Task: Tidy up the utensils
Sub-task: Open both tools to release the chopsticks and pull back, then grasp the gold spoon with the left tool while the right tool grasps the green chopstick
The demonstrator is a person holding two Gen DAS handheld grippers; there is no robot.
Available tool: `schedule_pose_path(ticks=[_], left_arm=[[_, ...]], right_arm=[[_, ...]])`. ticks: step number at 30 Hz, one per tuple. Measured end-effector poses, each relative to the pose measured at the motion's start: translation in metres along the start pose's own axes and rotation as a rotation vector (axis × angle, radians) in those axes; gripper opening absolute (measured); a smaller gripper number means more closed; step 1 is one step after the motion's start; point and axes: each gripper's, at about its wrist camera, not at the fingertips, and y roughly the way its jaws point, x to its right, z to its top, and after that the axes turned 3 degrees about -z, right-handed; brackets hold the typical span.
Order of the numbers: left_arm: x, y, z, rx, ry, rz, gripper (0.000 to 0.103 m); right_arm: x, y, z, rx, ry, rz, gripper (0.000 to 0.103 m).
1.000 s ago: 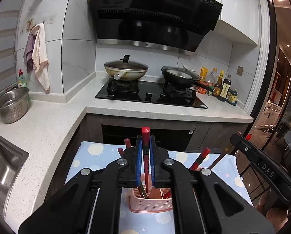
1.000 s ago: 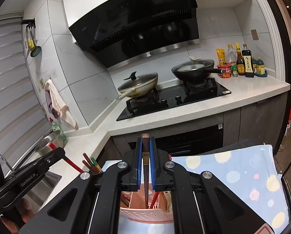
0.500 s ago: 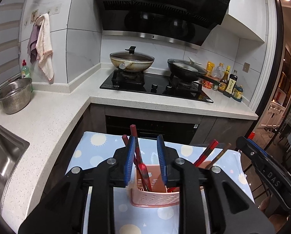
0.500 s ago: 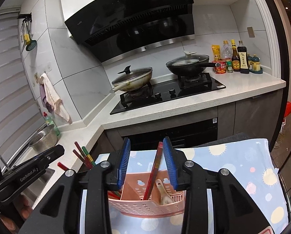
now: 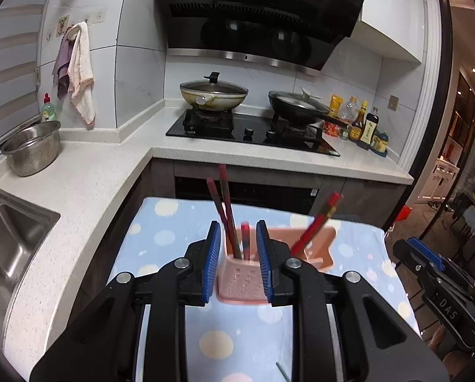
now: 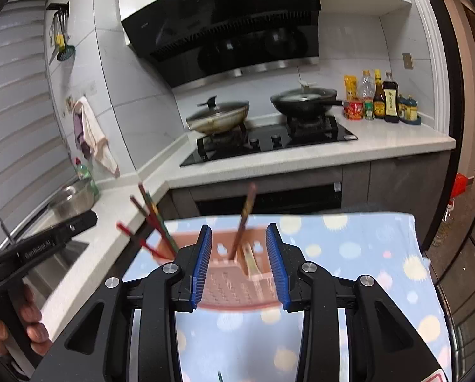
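Both sets of jaws have just been opening and stand apart, nothing pinched: left gripper and right gripper frame the pink plastic slotted utensil basket on the blue dotted cloth; red chopsticks lean loosely inside, so a careless brush may tip them or the basket

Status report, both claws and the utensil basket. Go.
Left claw open, nothing gripped. Right claw open, nothing gripped; both have just been opening. Chopsticks standing in pink basket on dotted cloth. Nothing in the way.
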Motion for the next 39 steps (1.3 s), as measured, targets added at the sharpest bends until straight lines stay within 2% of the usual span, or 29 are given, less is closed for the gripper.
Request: schedule_pose_path(ticks=[6,16,23,30,39], left_arm=[[0.007,-0.017,-0.052,-0.072,0.032,0.007,0.022],[0.015,-0.045,-0.137,-0.186,0.009,-0.024,0.022],[0.017,-0.054,-0.193,-0.271,-0.005,-0.011,0.022],[0.015,-0.061,-0.234,-0.348,-0.019,0.005,0.022],[0.016,-0.065,-0.275,-0.432,-0.017,0.008,0.022]], right_arm=[[0.01,-0.018,-0.05,-0.091,-0.005,-0.028,0.035],[0.019,-0.052,-0.142,-0.245,-0.009,-0.042,0.035],[0.022,-0.073,-0.212,-0.366,-0.021,-0.052,0.035],[0.017,-0.085,-0.248,-0.422,-0.048,-0.042,0.035],[0.008,-0.08,-0.269,-0.453,-0.093,-0.043,0.033]])
